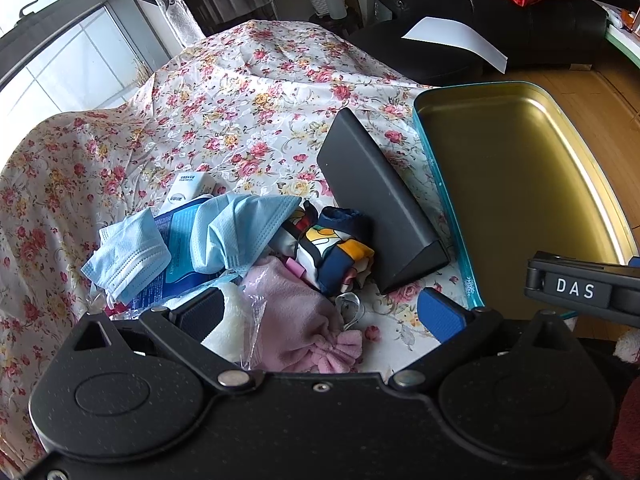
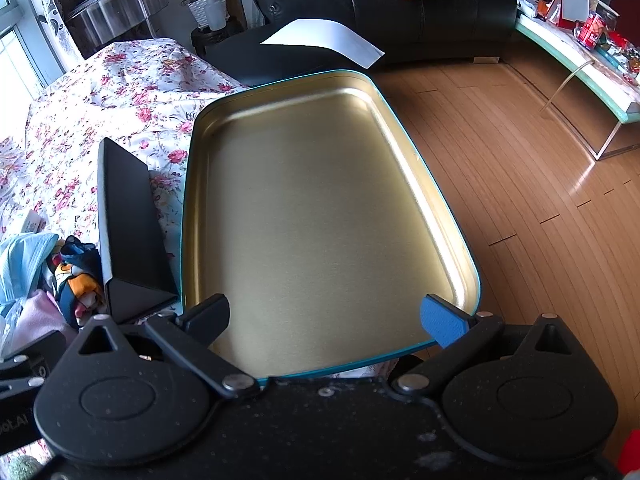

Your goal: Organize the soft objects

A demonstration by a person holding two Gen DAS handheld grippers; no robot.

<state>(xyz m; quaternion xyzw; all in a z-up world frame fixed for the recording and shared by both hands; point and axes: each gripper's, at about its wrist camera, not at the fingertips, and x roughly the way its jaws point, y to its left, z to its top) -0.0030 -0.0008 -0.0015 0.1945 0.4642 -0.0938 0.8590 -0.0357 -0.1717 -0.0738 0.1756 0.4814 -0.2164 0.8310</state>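
both wrist cams look down close; left over soft pile (image 1: 256,248), right over tin (image 2: 320,216), shared at 3 o'clock

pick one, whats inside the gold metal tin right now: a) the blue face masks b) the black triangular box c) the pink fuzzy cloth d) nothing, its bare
d: the tin shows only its bare gold floor in both views, while the face masks, the pink cloth and the black box all lie on the floral cloth to its left.
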